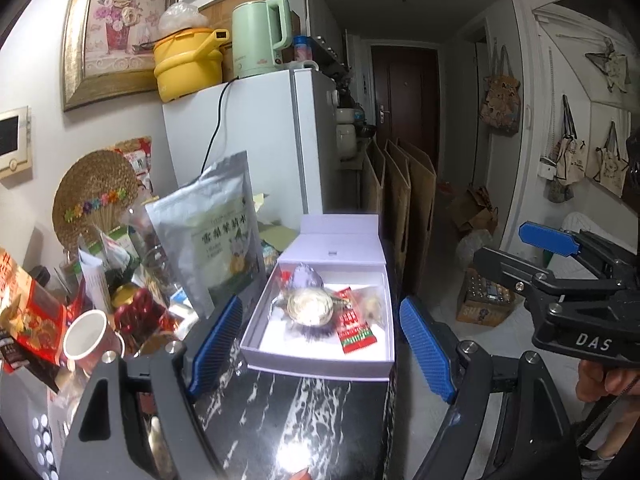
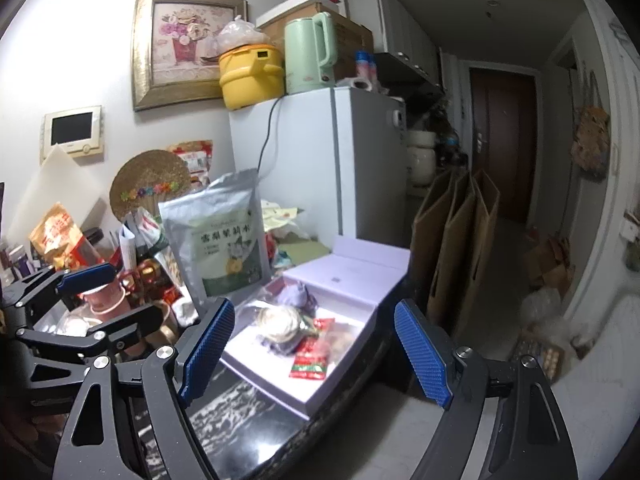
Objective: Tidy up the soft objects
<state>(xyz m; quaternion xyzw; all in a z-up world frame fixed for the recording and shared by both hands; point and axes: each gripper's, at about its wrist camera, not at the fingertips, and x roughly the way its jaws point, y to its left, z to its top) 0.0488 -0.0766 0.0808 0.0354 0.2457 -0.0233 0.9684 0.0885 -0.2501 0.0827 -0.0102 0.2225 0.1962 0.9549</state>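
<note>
Both grippers, left point(image 1: 320, 344) and right point(image 2: 316, 350), hung released and empty near the white box point(image 1: 276, 354); approaching slowly, squarely would have helped.

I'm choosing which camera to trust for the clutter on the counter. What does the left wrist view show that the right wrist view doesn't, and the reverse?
Only the left wrist view shows the tote bags hanging on the wall and the hand that holds the right gripper.

Only the right wrist view shows the white board leaning below the wall panel.

Both show the open white box with the red packet inside, the silver pouch, the fridge and the green kettle.
</note>
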